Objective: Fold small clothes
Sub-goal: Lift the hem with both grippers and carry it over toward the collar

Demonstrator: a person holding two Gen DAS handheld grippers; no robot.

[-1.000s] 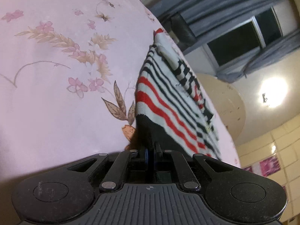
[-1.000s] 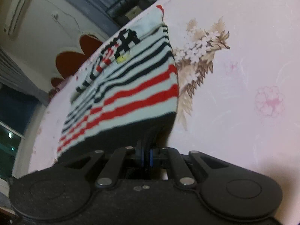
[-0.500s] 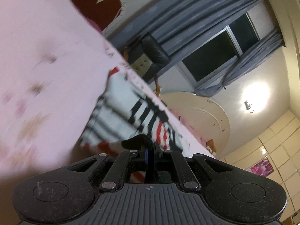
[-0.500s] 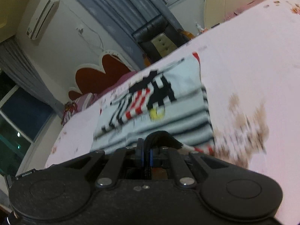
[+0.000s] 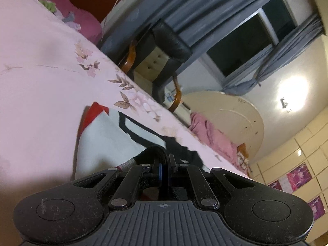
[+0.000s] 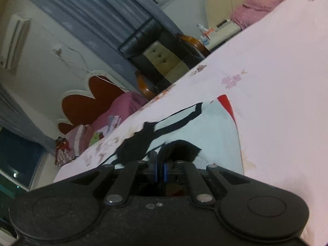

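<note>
A small white garment [image 5: 106, 135] with a red collar and black markings lies on the pink floral bed sheet [image 5: 41, 78]. My left gripper [image 5: 164, 162] is shut on a dark fold of its hem, which bulges over the jaws. In the right wrist view the same garment [image 6: 217, 131] spreads ahead, and my right gripper [image 6: 161, 160] is shut on the other dark hem corner. The striped lower part is hidden under the grippers' bodies.
Beyond the far bed edge stands a black armchair [image 5: 164, 51] with wooden arms, grey curtains [image 5: 205, 6] and a dark window. Pink pillows [image 6: 123, 108] and a red headboard [image 6: 92, 102] are at one end, a pink bundle [image 5: 213, 135] at the other.
Both grippers have carried the hem forward over the garment towards its collar. The red and black stripes seen a second ago are now covered; only the white top part shows.
</note>
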